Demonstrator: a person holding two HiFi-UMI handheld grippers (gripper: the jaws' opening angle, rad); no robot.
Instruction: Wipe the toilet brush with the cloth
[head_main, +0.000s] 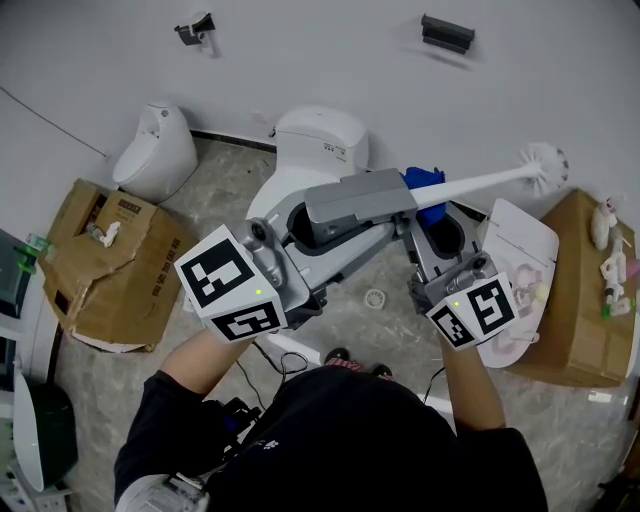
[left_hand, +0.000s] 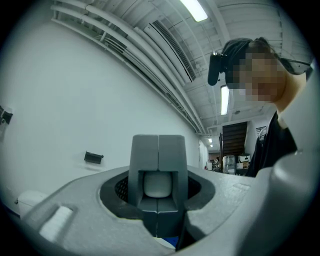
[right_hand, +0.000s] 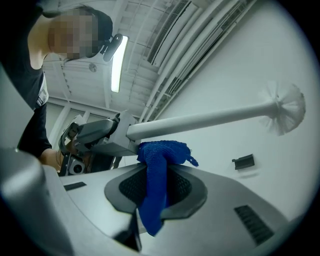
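Floor shows only overhead, cloth touching toilet brush.

- A pale marbled floor lies beneath you.
- A white toilet and a white urinal stand on it against the wall.
- The left cardboard box and the right cardboard box sit at your sides.
- A small round ring lies just ahead of your shoes.

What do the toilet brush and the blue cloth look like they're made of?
The toilet brush is probably plastic, smooth matt white: an even, seamless rod handle, a head of fine pale bristles. The cloth is likely microfibre or knitted textile, bright blue: a nubbly weave shows and it droops limply.
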